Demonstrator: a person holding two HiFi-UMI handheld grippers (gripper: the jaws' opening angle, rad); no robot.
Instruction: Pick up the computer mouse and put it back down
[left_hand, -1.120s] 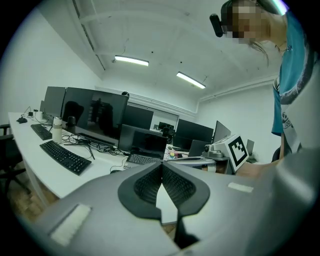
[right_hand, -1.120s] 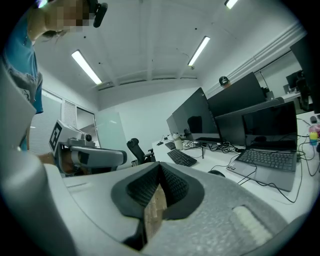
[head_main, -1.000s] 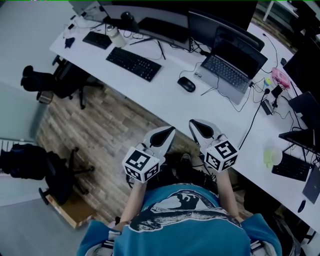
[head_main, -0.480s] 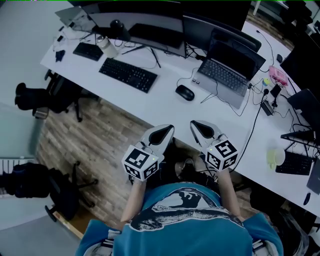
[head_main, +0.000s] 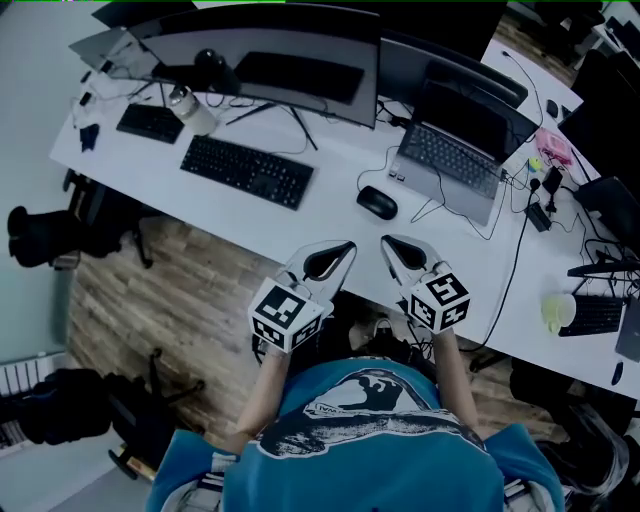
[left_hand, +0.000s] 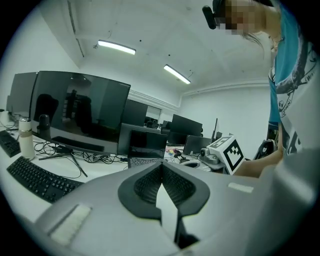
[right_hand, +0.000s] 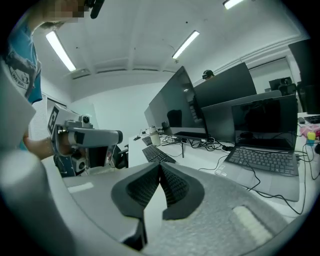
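A black computer mouse (head_main: 377, 202) lies on the white desk (head_main: 320, 215), between the keyboard and the laptop. Both grippers hang side by side just short of the desk's near edge, pointing toward it. In the head view my left gripper (head_main: 345, 247) is below and left of the mouse, and my right gripper (head_main: 388, 242) is directly below it. Neither touches the mouse. In the left gripper view the jaws (left_hand: 161, 165) meet at the tips with nothing between them. The same holds for the right gripper (right_hand: 160, 166). The mouse does not show in either gripper view.
A black keyboard (head_main: 247, 171), an open laptop (head_main: 450, 150) with cables, wide monitors (head_main: 270, 55) and a bottle (head_main: 190, 108) stand on the desk. A pale green mug (head_main: 558, 312) sits far right. An office chair (head_main: 45, 235) stands on the wooden floor to the left.
Both grippers have moved forward toward the desk together, and the mouse now lies closer to their tips. The jaws have stayed shut.
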